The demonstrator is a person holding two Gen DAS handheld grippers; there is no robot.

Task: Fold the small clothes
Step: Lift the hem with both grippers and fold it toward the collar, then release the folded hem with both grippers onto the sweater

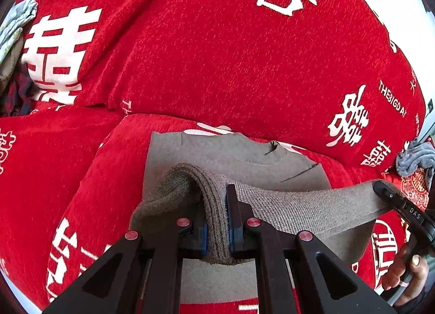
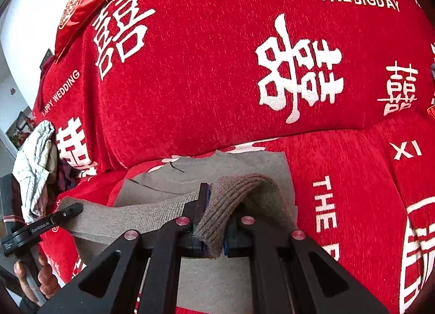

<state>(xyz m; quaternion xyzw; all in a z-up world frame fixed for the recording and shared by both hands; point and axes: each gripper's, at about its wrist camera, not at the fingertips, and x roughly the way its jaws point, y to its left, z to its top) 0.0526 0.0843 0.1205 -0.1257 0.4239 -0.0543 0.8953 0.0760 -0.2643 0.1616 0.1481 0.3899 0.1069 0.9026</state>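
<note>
Grey sweater (image 1: pixel 285 205) on red sofa cover (image 1: pixel 217 69), left gripper (image 1: pixel 217 221) and right gripper (image 2: pixel 210 221) each pinching its ribbed hem, lifted edge stretched between them.

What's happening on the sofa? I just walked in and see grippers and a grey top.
A person is folding a grey sweater on a red sofa cover. The left gripper and the right gripper are each shut on a corner of the ribbed hem, lifted above the rest of the sweater, which lies flat on the seat. Other clothes lie piled at the side.
</note>
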